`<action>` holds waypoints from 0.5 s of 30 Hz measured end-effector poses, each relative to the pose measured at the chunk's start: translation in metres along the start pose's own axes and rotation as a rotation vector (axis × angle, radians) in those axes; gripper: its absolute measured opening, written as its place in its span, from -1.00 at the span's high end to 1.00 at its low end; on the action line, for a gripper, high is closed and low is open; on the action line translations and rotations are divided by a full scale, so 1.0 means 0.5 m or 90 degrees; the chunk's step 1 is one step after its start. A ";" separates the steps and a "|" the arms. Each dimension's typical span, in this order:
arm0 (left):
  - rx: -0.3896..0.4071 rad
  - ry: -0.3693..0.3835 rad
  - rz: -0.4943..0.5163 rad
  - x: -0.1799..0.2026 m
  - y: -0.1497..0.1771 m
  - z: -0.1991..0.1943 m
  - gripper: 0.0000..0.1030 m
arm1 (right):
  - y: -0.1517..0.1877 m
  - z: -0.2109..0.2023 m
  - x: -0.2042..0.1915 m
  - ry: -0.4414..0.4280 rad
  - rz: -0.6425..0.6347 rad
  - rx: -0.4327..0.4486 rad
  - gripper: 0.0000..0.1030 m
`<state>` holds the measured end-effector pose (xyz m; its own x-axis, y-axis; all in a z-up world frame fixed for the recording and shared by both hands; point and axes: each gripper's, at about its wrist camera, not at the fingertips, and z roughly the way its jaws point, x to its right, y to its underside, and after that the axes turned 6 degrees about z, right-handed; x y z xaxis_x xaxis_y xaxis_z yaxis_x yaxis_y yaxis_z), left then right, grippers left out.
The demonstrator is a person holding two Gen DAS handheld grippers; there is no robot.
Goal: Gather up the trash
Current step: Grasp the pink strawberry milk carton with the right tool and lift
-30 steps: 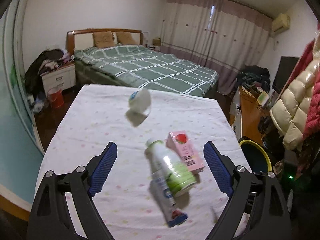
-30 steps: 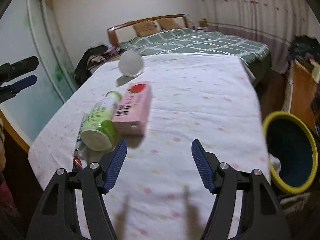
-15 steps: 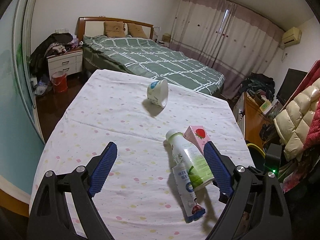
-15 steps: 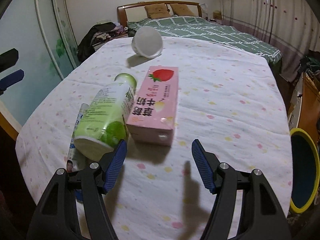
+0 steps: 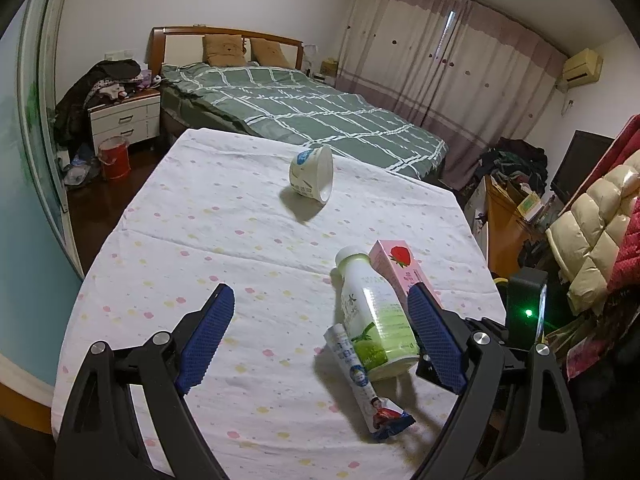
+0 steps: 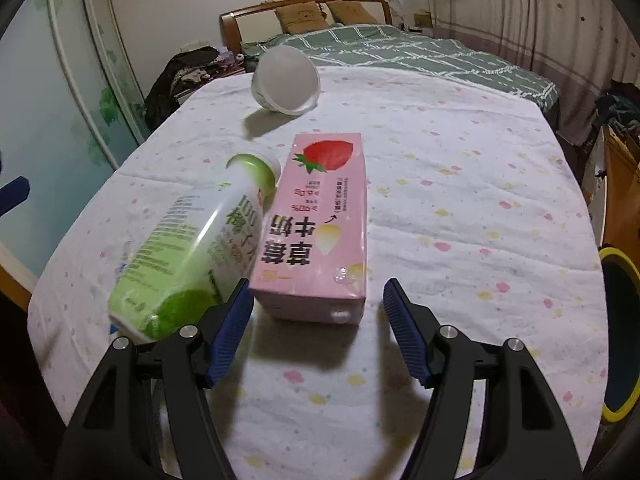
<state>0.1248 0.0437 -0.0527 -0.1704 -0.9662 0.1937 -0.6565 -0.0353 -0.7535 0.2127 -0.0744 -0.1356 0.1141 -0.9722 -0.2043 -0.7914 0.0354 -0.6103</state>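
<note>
Right gripper (image 6: 316, 332) jaws apart, just short of the strawberry milk carton (image 6: 316, 224) – lying flat beside the green-labelled bottle (image 6: 188, 256). Left gripper (image 5: 320, 340) jaws apart too, holding nothing.

The right gripper (image 6: 316, 328) has been brought in close to the pink strawberry carton (image 6: 316, 224): a second ago the carton was seen well ahead and to the left of the spread jaws, whereas its near end is now framed between the blue fingertips (image 6: 230, 330), not yet touched. The green-and-white bottle (image 6: 188, 256), formerly far off to the left, is now seen just beside the left fingertip. The yellow-rimmed bin (image 6: 618, 340) has been pushed to the right edge of the view. The left gripper (image 5: 320, 336) has been drawn back and leftward, so that the bottle (image 5: 374, 312) is now seen by its right fingertip.
</note>
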 end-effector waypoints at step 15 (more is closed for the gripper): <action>-0.016 0.013 0.017 0.030 0.008 0.019 -0.70 | -0.002 -0.188 0.062 -0.039 0.030 0.121 0.05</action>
<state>0.1268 0.0266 -0.0588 -0.2029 -0.9611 0.1877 -0.6693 -0.0038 -0.7430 0.1605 -0.1262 -0.0693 0.1210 -0.9527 -0.2789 -0.6698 0.1290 -0.7312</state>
